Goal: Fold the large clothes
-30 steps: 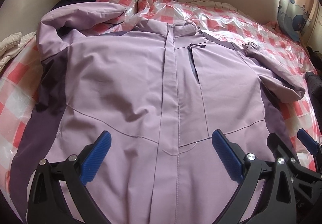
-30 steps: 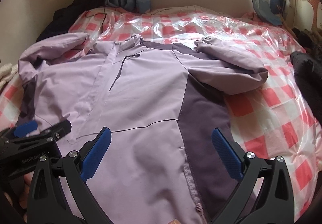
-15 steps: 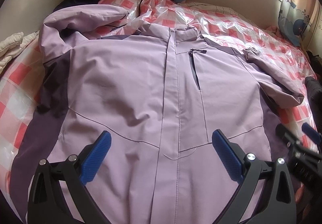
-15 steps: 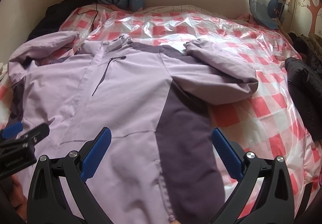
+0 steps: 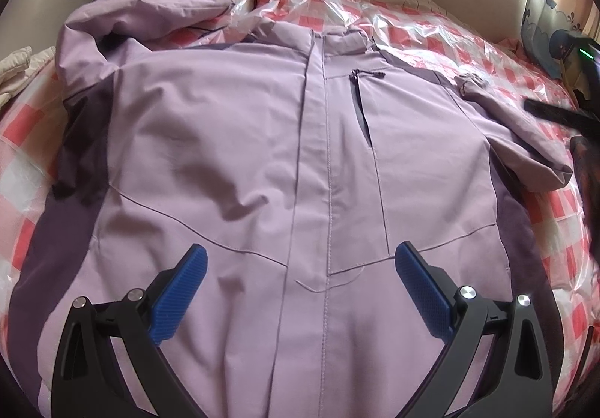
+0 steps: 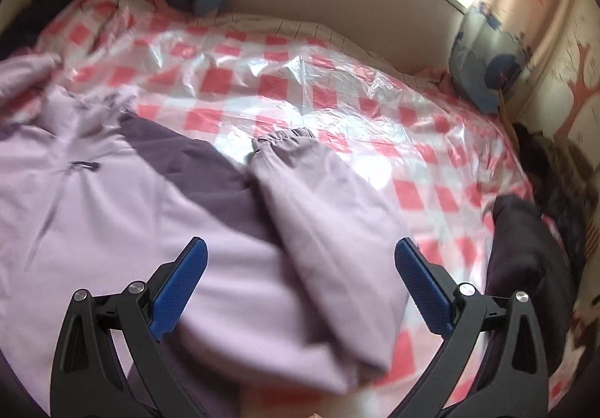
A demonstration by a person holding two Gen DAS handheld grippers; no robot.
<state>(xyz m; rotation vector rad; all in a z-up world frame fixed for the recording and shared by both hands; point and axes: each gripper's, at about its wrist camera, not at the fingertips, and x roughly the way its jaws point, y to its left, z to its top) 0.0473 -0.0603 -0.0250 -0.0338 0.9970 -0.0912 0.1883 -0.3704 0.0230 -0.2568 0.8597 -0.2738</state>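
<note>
The right tongs (image 6: 300,279) have moved toward the sleeve (image 6: 322,226) at 3 o'clock of the jacket (image 5: 232,140); both tongs, left (image 5: 300,283) too, stay released.

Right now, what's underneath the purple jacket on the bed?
The jacket lies on clear plastic sheeting spread over a red-and-white checked cover. Both show around its edges; what lies directly beneath its body is hidden.

Jacket hem (image 5: 322,391) cut off; right view motion-blurred.
</note>
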